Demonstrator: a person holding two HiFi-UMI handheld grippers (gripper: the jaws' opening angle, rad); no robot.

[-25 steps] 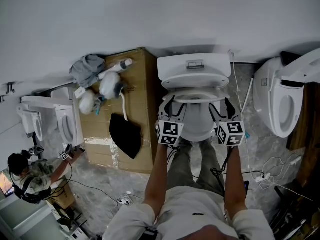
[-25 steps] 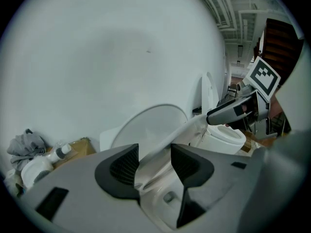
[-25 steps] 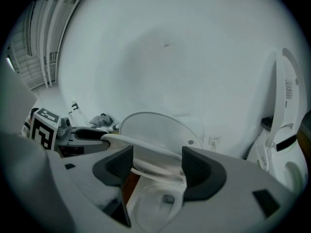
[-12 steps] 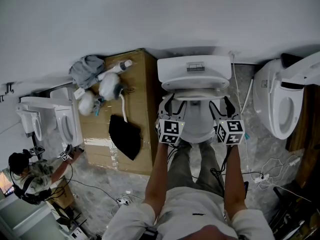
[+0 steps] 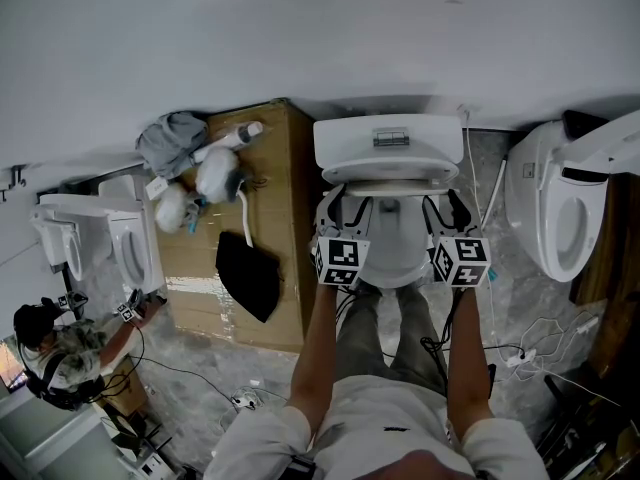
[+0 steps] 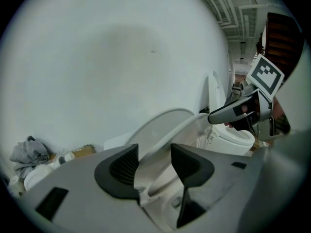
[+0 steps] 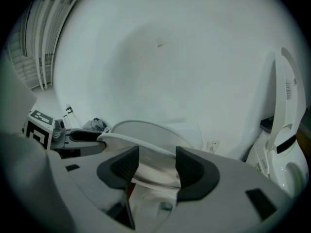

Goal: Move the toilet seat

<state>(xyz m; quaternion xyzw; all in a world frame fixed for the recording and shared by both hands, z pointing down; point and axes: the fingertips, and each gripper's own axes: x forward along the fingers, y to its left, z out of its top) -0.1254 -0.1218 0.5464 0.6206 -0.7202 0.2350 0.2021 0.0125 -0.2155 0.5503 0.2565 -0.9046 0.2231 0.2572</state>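
Head view shows you taking hold of the toilet seat (image 7: 134,143). Left claw (image 6: 153,161) pinches its rim; right claw (image 7: 155,166) has just been closing round it, not yet tight. Clamp it, then lift both sides evenly

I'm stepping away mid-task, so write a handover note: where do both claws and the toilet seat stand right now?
Left claw: shut on the left rim of the white plastic toilet seat.
Right claw: has just been closing around the right rim; contact with the pads is unclear.
Seat: appears tilted partway up over the white ceramic toilet bowl.
Done: both sides reached.
Left: confirm the right grip, then finish moving the seat.
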